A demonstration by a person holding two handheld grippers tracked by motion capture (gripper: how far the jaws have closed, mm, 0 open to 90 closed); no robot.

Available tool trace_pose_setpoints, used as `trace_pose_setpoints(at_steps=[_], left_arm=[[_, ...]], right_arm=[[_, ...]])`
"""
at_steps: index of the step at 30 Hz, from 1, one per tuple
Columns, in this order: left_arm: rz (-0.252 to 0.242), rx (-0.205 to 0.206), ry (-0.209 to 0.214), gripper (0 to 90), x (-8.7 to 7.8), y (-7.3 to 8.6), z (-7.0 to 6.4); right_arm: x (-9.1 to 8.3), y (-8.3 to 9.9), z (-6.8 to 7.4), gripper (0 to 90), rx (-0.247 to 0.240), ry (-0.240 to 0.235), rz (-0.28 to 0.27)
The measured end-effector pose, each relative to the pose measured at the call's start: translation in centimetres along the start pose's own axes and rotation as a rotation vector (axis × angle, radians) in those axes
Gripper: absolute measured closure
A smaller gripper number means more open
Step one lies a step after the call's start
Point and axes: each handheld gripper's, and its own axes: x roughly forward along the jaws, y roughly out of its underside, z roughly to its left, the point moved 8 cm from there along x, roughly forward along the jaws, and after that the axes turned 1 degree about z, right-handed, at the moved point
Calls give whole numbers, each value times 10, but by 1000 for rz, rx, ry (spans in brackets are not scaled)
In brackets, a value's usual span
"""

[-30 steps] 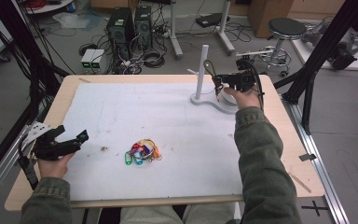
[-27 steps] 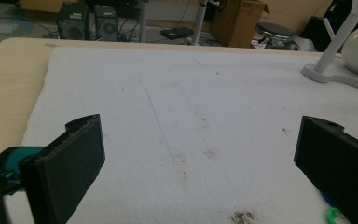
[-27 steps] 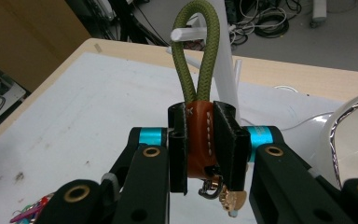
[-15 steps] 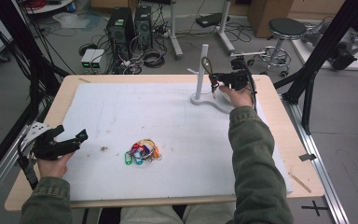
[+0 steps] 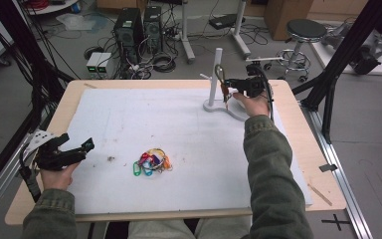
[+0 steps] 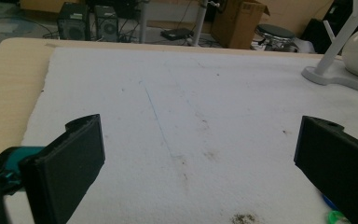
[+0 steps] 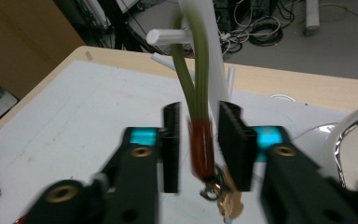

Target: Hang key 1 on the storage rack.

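At the lower left of the high view my left tool point(image 5: 74, 149) rests on the white mat point(image 5: 179, 149) covering the surface point(image 5: 298, 129), its 2 jaws spread wide with nothing between them. Just below the middle of the frame a heap of coloured key tags point(image 5: 151, 162) lies on the mat. At the upper right my right tool point(image 5: 227, 89) stands beside the white stand point(image 5: 215, 82), jaws narrow around a key strap point(image 7: 200, 121) looped over a peg; I cannot tell if they pinch it.
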Motion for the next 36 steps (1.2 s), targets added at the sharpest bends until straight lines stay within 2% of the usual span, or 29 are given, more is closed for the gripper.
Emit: trace_pose_setpoints(at_steps=[3, 4, 5, 7, 10, 11, 13, 20, 23, 32, 36], left_arm=[[1, 3, 2, 22, 0, 0, 0], [1, 3, 2, 22, 0, 0, 0], [2, 4, 3, 22, 0, 0, 0], [3, 4, 2, 22, 0, 0, 0], [3, 5, 2, 22, 1, 0, 0], [3, 5, 2, 22, 1, 0, 0], [4, 6, 2, 22, 0, 0, 0], [4, 6, 0, 22, 1, 0, 0], [4, 6, 0, 22, 1, 0, 0], [11, 13, 1, 22, 2, 1, -2], [11, 14, 4, 22, 3, 1, -3]], right_arm=[[0, 3, -2, 485, 7, 37, 29], [-2, 4, -3, 387, 3, 59, 39], [-2, 4, -3, 387, 3, 59, 39], [-3, 4, -4, 255, -9, 92, 40], [-5, 6, -3, 105, -20, 123, 52], [-6, 6, -2, 99, -31, 127, 56], [-8, 7, 0, 6, -43, 129, 63], [-22, 13, 11, 8, -108, 127, 92], [-25, 15, 15, 8, -115, 124, 72], [-37, 36, 16, 8, -121, 132, 73], [-43, 44, 16, 8, -144, 147, 61]])
